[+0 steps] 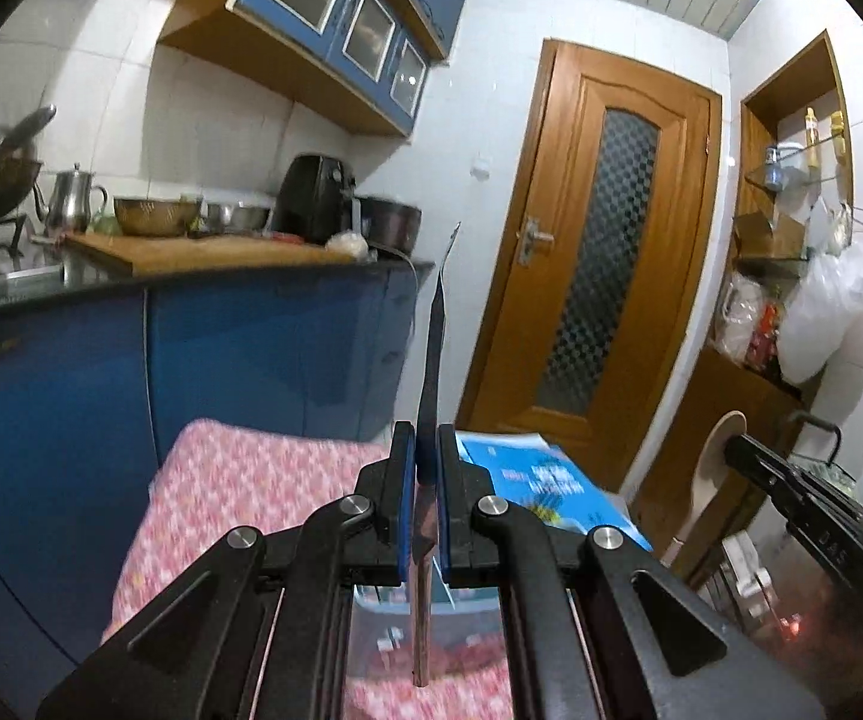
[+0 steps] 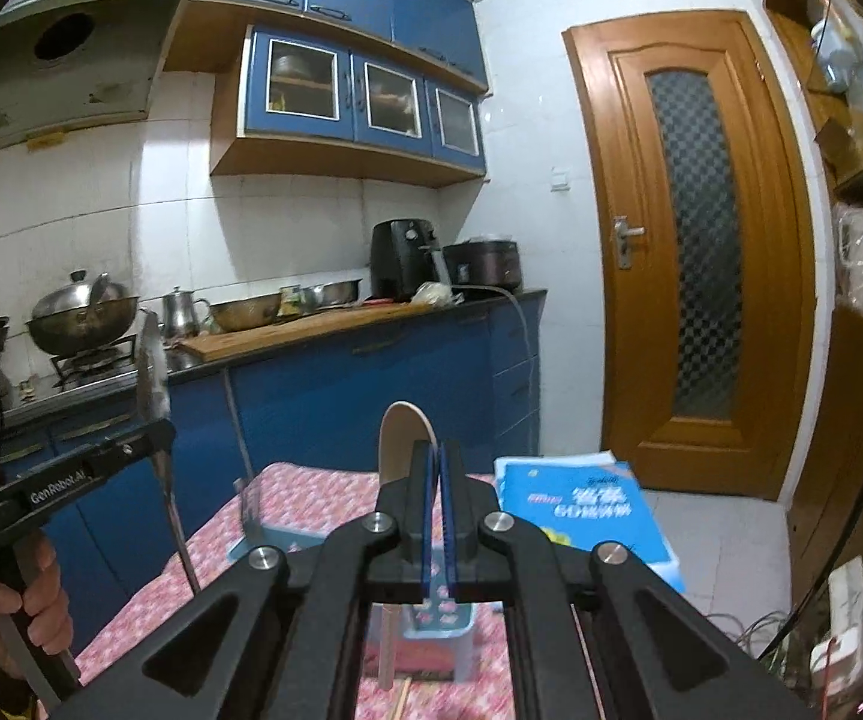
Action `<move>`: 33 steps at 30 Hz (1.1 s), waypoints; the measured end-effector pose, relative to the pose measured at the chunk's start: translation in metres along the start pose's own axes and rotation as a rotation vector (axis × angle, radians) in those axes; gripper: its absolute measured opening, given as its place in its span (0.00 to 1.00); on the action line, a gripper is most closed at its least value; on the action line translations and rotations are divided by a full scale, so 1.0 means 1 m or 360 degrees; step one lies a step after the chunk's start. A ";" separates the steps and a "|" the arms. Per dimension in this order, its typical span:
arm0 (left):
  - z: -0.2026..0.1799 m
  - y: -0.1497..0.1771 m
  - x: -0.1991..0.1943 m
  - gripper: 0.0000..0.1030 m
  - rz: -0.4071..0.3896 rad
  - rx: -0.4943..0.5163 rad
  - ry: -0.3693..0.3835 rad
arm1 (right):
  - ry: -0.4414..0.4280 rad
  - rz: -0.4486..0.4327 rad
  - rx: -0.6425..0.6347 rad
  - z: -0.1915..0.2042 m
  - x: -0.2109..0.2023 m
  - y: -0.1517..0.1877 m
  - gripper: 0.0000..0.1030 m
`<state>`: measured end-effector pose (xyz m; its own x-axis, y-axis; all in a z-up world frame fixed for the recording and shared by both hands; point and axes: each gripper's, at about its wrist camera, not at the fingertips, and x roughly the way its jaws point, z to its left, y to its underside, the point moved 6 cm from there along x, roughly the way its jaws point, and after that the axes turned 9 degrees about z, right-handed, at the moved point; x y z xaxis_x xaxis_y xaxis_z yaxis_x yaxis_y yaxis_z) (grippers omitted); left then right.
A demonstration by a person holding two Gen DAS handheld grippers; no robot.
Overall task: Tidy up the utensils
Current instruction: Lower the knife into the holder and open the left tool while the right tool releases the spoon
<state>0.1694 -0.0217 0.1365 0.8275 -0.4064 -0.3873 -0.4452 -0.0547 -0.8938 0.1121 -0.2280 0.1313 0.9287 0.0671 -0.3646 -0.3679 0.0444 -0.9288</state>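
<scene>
The left gripper (image 1: 425,456) is clamped on a metal utensil (image 1: 431,360), seen edge-on in the left wrist view: its blue pads press against the shaft from both sides, the thin dark upper part rises upright well above the fingertips, and the shiny handle end hangs down below the jaws, between the gripper's arms. In the right wrist view the same utensil (image 2: 152,372) appears at the left, standing roughly upright with its broad blurred head above the gripper's black fingers and its narrow handle trailing down below them; whether it is a spoon or a spatula cannot be told. The right gripper (image 2: 437,480) is closed on a wooden spoon (image 2: 404,438), whose pale rounded bowl sticks up just left of the fingertips while its handle drops down beneath the jaws. From the left wrist camera that wooden spoon (image 1: 716,462) shows at the right, held by black fingers. Below both grippers lies a pink checked cloth (image 2: 311,498), with a blue book (image 2: 581,510) at its far right and a clear blue-based container (image 2: 263,534) standing on it.
</scene>
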 end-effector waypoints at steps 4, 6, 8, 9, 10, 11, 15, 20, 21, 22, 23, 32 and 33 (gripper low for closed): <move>0.004 -0.014 0.012 0.04 -0.0049 -0.0022 0.0001 | 0.0055 -0.0016 -0.0022 -0.002 0.015 -0.007 0.04; 0.005 -0.017 0.019 0.04 -0.0063 -0.0020 -0.0006 | 0.0082 -0.0025 -0.0044 0.000 0.022 -0.009 0.04; 0.006 -0.018 0.026 0.04 -0.0077 -0.0011 -0.0016 | 0.0102 -0.0032 -0.0059 0.000 0.029 -0.009 0.04; 0.008 -0.017 0.029 0.04 -0.0083 -0.0009 -0.0023 | 0.0104 -0.0030 -0.0063 0.001 0.033 -0.009 0.04; 0.009 -0.016 0.033 0.04 -0.0087 -0.0010 -0.0029 | 0.0106 -0.0027 -0.0067 0.001 0.037 -0.008 0.04; 0.012 -0.016 0.037 0.04 -0.0091 -0.0013 -0.0032 | 0.0109 -0.0022 -0.0074 0.002 0.042 -0.007 0.04; 0.019 -0.008 0.047 0.04 -0.0084 -0.0026 -0.0039 | 0.0110 0.0004 -0.0107 0.006 0.055 0.003 0.04; 0.025 0.004 0.055 0.04 -0.0074 -0.0034 -0.0018 | 0.0074 0.0067 -0.0116 0.012 0.071 0.015 0.04; 0.025 0.007 0.056 0.04 -0.0064 -0.0032 -0.0016 | 0.0067 0.0081 -0.0115 0.013 0.074 0.019 0.04; 0.026 0.011 0.058 0.04 -0.0056 -0.0029 -0.0014 | 0.0060 0.0093 -0.0117 0.014 0.076 0.022 0.04; 0.027 0.014 0.059 0.04 -0.0045 -0.0027 -0.0014 | 0.0048 0.0111 -0.0120 0.016 0.078 0.026 0.04; 0.035 0.045 0.069 0.04 0.0072 -0.0062 -0.0002 | -0.0027 0.0231 -0.0144 0.031 0.092 0.052 0.04; 0.036 0.047 0.069 0.04 0.0086 -0.0066 -0.0001 | -0.0041 0.0245 -0.0135 0.031 0.092 0.054 0.04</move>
<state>0.2180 -0.0196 0.0592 0.8020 -0.4091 -0.4352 -0.5032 -0.0704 -0.8613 0.1767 -0.1883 0.0497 0.8599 0.0923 -0.5020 -0.4993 -0.0527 -0.8649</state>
